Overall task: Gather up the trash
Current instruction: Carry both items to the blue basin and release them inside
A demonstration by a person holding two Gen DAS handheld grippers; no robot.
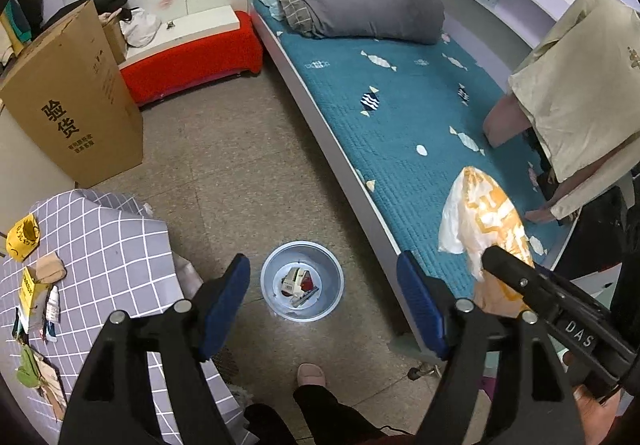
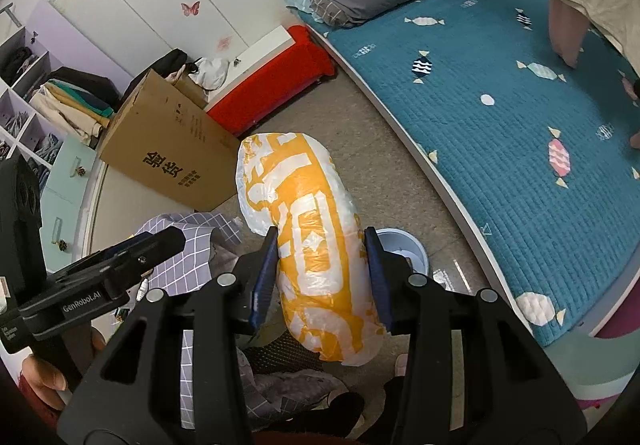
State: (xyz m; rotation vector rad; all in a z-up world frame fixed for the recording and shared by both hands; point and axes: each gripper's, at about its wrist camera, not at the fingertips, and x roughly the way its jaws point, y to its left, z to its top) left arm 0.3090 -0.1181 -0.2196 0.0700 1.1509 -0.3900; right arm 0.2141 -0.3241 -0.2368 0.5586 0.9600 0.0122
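The right gripper [image 2: 320, 277] clamped the orange-and-white plastic bag [image 2: 308, 229], its long axis running up the frame, just left of the trash bin [image 2: 412, 249]. The left gripper [image 1: 324, 305] hung empty, jaws apart, framing that bin at lower centre.

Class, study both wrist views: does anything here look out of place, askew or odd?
Yes. The cardboard box leans tilted on the floor instead of standing square. The checked tablecloth carries scattered small items. The yellow-and-white plastic bag is clamped in the right gripper, not yet in the bin.
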